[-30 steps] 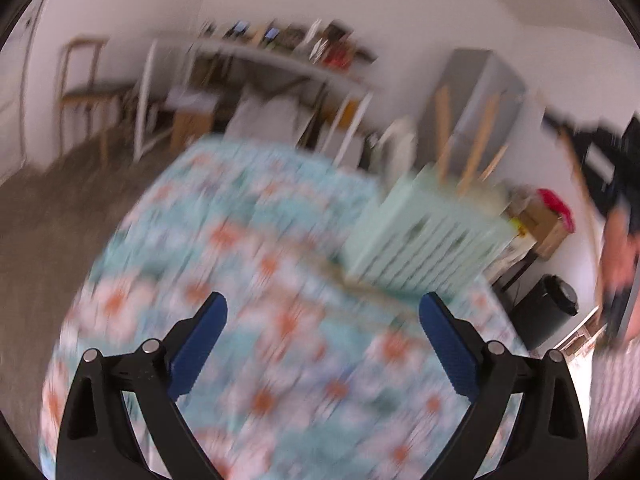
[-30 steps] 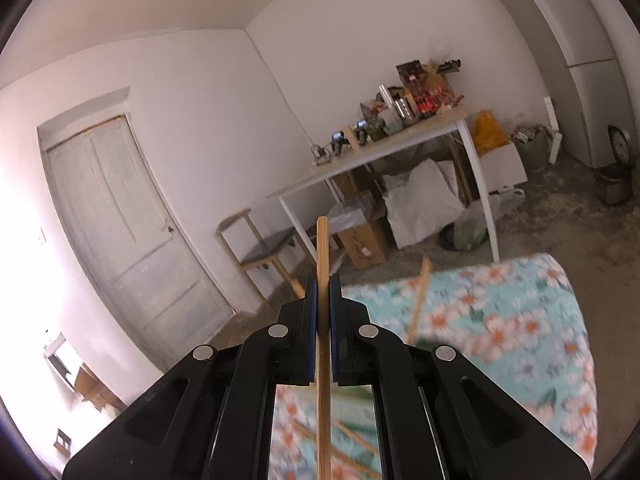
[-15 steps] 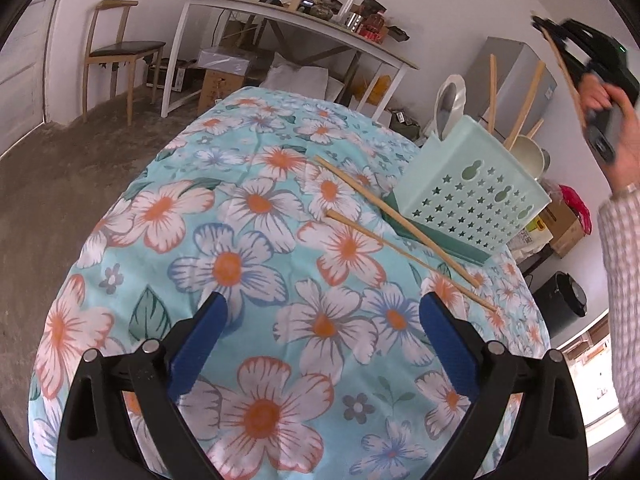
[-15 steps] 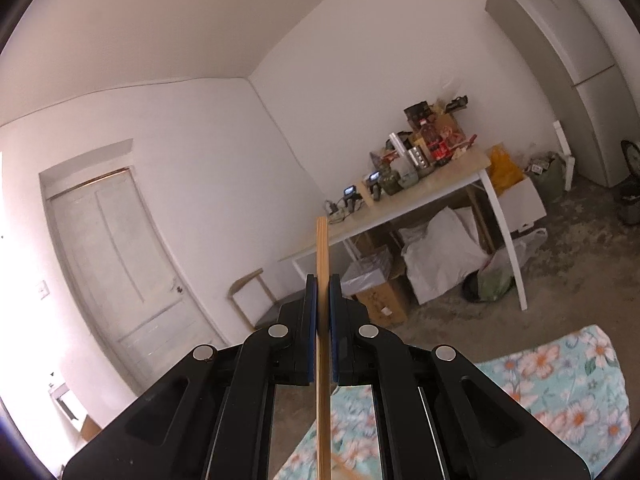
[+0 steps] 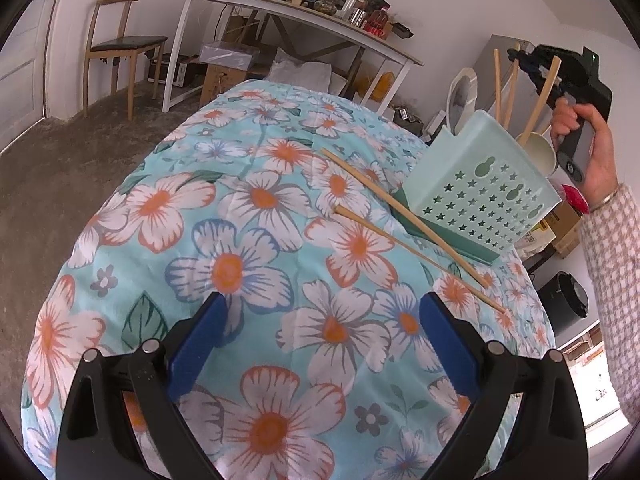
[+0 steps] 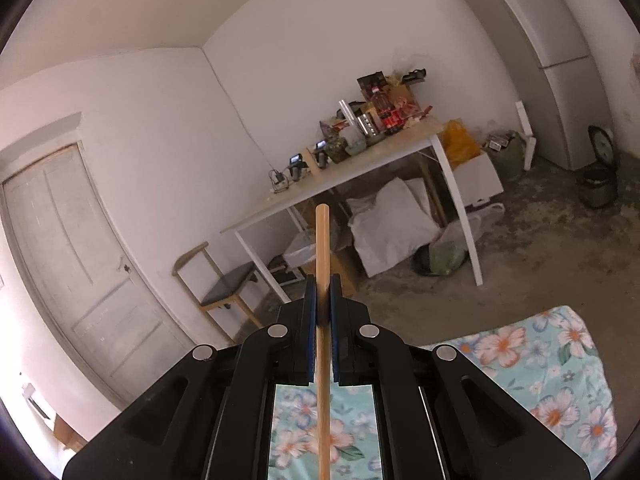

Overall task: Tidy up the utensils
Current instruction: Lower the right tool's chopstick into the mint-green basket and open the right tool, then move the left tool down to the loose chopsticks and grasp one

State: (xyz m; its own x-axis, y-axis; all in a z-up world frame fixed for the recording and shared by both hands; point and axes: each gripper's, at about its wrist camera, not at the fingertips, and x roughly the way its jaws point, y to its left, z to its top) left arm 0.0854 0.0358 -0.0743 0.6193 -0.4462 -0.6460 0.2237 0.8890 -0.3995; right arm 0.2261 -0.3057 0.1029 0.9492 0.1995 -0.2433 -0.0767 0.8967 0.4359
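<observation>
A mint-green perforated utensil holder [image 5: 484,184] stands on a dark green tray at the right of the floral table [image 5: 256,240]. It holds a white spoon [image 5: 462,92] and upright wooden chopsticks [image 5: 498,80]. Two chopsticks [image 5: 404,216] lie loose on the cloth left of the holder. My left gripper [image 5: 320,328] is open and empty, low over the near cloth. My right gripper [image 6: 322,300] is shut on a wooden chopstick [image 6: 322,320], held upright; in the left wrist view it [image 5: 524,60] is above the holder, with that chopstick [image 5: 512,92] running down toward the holder.
A white desk [image 5: 304,12] with clutter, a wooden chair [image 5: 120,48], boxes and bags stand beyond the table. A grey fridge [image 6: 532,48] and a black bin [image 5: 562,296] are to the right. A door [image 6: 64,264] is at the left.
The right gripper with its chopstick has come down closer over the holder. The left gripper's view has steadied and moved slightly nearer the loose chopsticks.
</observation>
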